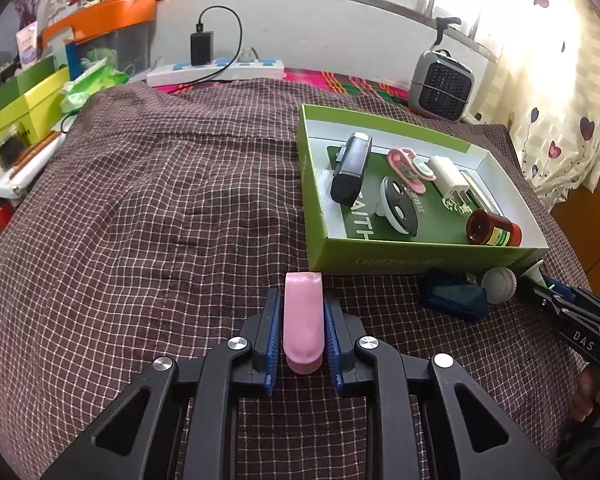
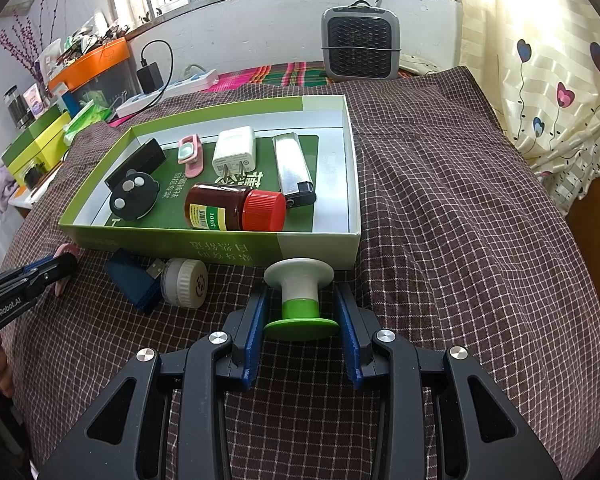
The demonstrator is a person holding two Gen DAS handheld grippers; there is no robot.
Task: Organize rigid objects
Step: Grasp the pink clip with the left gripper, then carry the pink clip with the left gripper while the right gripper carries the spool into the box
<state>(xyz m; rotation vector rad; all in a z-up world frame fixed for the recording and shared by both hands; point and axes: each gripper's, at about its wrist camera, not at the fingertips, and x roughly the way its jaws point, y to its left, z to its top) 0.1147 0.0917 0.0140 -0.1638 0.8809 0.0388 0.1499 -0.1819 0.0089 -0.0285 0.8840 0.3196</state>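
My left gripper (image 1: pixel 302 305) is shut on a pink plastic clip (image 1: pixel 303 320), held just in front of the green box (image 1: pixel 380 254). My right gripper (image 2: pixel 300 292) has its pads around a white-and-green spool (image 2: pixel 300 300) at the box's near wall (image 2: pixel 220 246); the wide green flange touches both pads. The box holds a red-capped brown bottle (image 2: pixel 232 207), a white charger (image 2: pixel 235 151), a silver lighter (image 2: pixel 292 168), a pink clip (image 2: pixel 190 153), a black round device (image 2: pixel 134 196) and a black block (image 1: pixel 352 168). A blue USB item (image 2: pixel 134 280) and a white round jar (image 2: pixel 186 282) lie outside the box.
A checkered cloth (image 1: pixel 160 208) covers the surface. A grey fan heater (image 2: pixel 360 44) stands at the back. A power strip with charger (image 1: pixel 216 68) lies at the back left, beside yellow-green boxes (image 1: pixel 16 116) and an orange-lidded bin (image 1: pixel 108 20). A heart-print curtain (image 2: pixel 560 80) hangs at right.
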